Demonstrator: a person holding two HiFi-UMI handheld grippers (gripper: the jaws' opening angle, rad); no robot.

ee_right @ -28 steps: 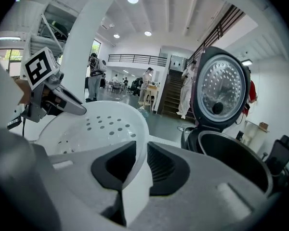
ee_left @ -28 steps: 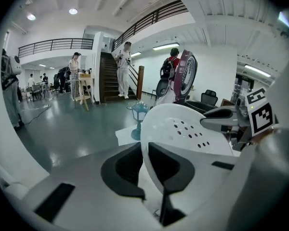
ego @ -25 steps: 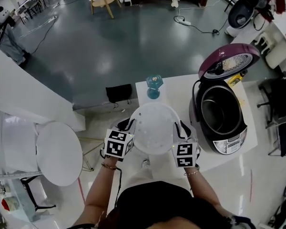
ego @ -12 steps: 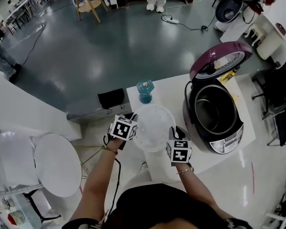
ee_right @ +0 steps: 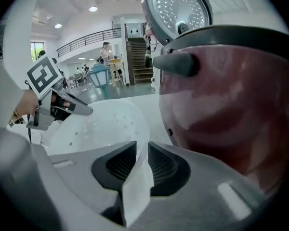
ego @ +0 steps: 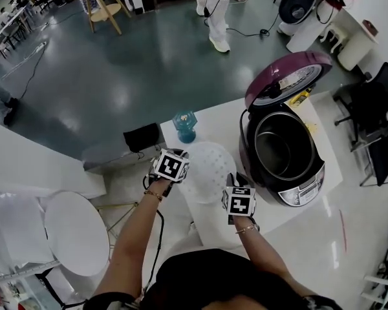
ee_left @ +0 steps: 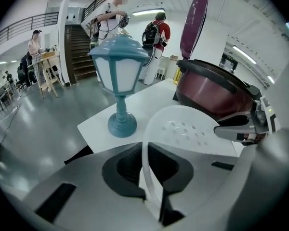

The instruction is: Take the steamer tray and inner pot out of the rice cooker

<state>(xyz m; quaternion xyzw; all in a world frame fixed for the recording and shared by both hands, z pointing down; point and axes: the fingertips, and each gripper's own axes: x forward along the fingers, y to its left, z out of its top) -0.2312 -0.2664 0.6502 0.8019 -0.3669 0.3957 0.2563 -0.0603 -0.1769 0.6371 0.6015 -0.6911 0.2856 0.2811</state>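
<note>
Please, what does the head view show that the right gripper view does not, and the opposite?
Only the head view looks down into the rice cooker and shows the inner pot inside it, and a small round white table on the floor. Only the right gripper view shows how the right gripper is shut on the rim of the steamer tray, and a staircase far behind. Both show the white steamer tray, the blue lamp, the open lid and the left gripper.
</note>
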